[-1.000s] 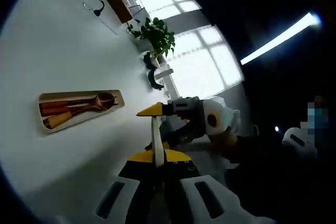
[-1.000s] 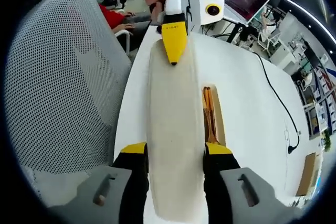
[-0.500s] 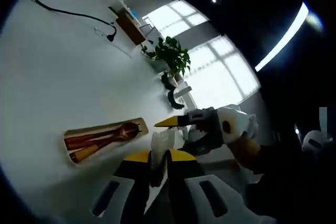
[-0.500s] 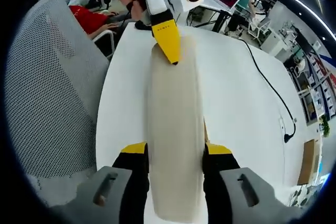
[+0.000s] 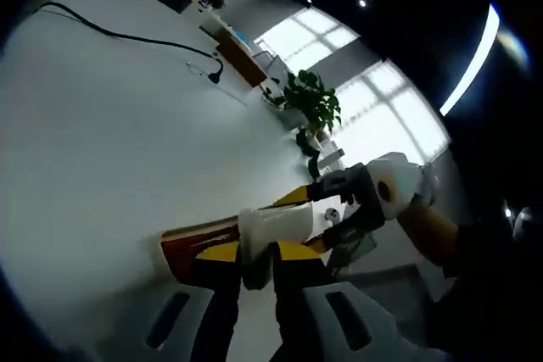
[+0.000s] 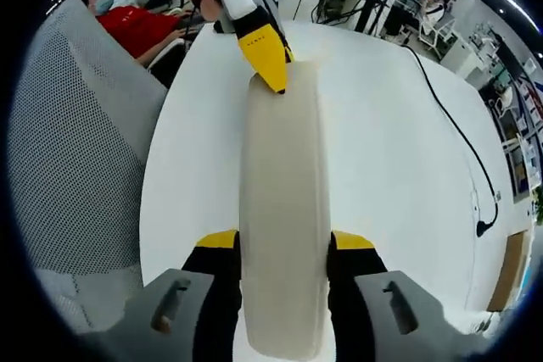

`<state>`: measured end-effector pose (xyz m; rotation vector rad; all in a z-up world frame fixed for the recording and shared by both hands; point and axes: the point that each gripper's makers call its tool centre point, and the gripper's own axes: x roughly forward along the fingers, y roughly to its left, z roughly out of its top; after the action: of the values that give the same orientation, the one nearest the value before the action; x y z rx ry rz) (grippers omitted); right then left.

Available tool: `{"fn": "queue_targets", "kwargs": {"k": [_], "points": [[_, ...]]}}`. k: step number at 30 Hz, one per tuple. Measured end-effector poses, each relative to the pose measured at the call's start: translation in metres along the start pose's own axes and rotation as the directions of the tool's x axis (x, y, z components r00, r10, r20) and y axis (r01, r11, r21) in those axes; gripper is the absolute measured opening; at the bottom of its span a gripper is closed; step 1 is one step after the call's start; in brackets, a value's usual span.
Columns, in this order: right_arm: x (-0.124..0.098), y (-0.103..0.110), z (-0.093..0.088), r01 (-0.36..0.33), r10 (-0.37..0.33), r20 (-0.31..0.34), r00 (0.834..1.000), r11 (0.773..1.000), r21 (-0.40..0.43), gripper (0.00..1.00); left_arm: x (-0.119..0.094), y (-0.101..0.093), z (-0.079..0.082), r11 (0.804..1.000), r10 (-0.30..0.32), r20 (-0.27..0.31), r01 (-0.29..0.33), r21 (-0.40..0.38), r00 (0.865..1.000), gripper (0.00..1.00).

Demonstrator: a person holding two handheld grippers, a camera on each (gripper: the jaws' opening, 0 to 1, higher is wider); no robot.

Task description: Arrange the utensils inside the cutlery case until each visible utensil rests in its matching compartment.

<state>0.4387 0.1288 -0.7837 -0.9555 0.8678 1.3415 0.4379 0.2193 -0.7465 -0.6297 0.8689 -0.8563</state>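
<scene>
Right tongs (image 6: 284,247): jaws pinching the near end of a long cream lid (image 6: 284,209), one jaw on each long edge.
Left tongs (image 5: 254,260): jaws pinching the lid's other end (image 5: 271,228) edge-on; in the right gripper view they (image 6: 265,55) are gripping its far end.
Lid: being held in the air between both tongs, above the white table (image 6: 399,167).
Case (image 5: 193,247): lying open on the table just behind the lid, dark wooden utensils inside, mostly hidden.
Progress: utensils appear to be in the case already; closing the lid seems to be what is left.
Room: wide bare table beyond; black cable (image 5: 127,36) well apart; table edge and mesh chair (image 6: 76,150) near the right tongs.
</scene>
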Motion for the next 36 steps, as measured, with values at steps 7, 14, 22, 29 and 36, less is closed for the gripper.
{"fn": "queue_targets", "kwargs": {"k": [7,14,22,29,36], "points": [[0.019,-0.004,-0.001,-0.085,0.084,-0.053,0.995,0.996,-0.02,0.38,-0.001,0.019,-0.005,0.998,0.056,-0.029,-0.055,0.019,0.998,0.15],[0.034,-0.01,-0.004,-0.123,0.12,-0.076,0.99,0.992,-0.03,0.37,0.003,0.039,-0.005,0.993,0.11,-0.063,-0.107,0.046,0.992,0.23],[0.04,-0.012,-0.005,-0.187,0.187,-0.062,0.98,0.982,0.01,0.37,-0.01,0.052,0.008,0.992,0.121,-0.009,-0.121,-0.02,0.993,0.31],[0.042,-0.008,-0.006,-0.246,0.249,-0.057,0.967,0.968,0.053,0.37,-0.01,0.06,0.005,0.991,0.119,-0.019,-0.12,-0.068,0.993,0.31],[0.041,-0.009,-0.006,-0.299,0.302,-0.029,0.953,0.951,0.083,0.37,-0.002,0.075,-0.011,0.98,0.193,-0.097,-0.197,-0.028,0.976,0.24]]}}
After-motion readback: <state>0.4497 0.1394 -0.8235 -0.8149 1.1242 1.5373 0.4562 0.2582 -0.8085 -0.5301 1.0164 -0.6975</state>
